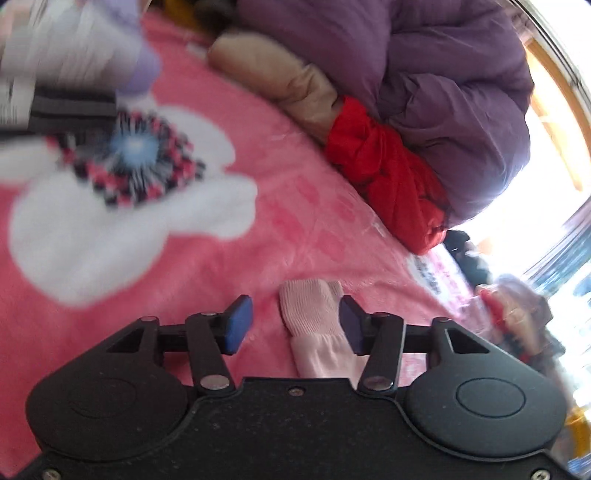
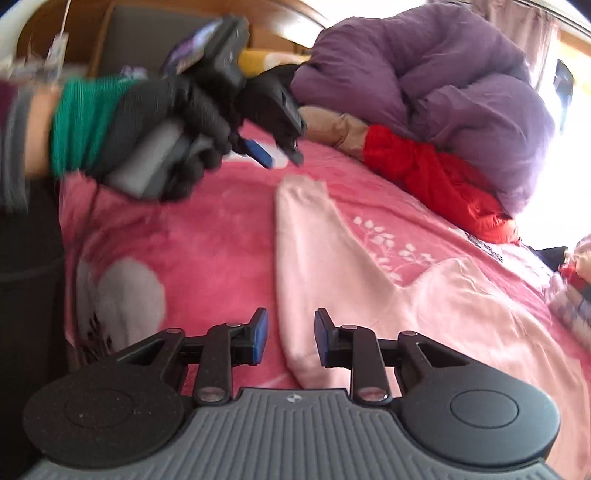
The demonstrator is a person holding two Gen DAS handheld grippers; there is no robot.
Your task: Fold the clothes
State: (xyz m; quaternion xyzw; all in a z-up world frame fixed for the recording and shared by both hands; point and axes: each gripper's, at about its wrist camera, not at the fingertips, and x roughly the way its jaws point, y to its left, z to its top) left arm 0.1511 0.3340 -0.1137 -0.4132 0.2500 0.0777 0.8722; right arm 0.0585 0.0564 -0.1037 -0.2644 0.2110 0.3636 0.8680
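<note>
Garment: pale pink garment [image 2: 369, 280] spread on the pink blanket [image 2: 221, 229] of the bed, its sleeve [image 2: 299, 236] running lengthwise away from the right tongs [image 2: 291, 338].
Sleeve ends: cuff [image 1: 314, 314] between the released left tongs [image 1: 295, 325]; near end between the right tongs.
Right tongs: parted, pads clear of the cloth.
Nearer hand: each to its own end.

I'm working in a home bedroom: a bed spread with a pink fleece blanket [image 2: 221, 229], a bunched purple duvet [image 2: 443, 81], a wooden headboard [image 2: 280, 14], and bright window light at right.
</note>
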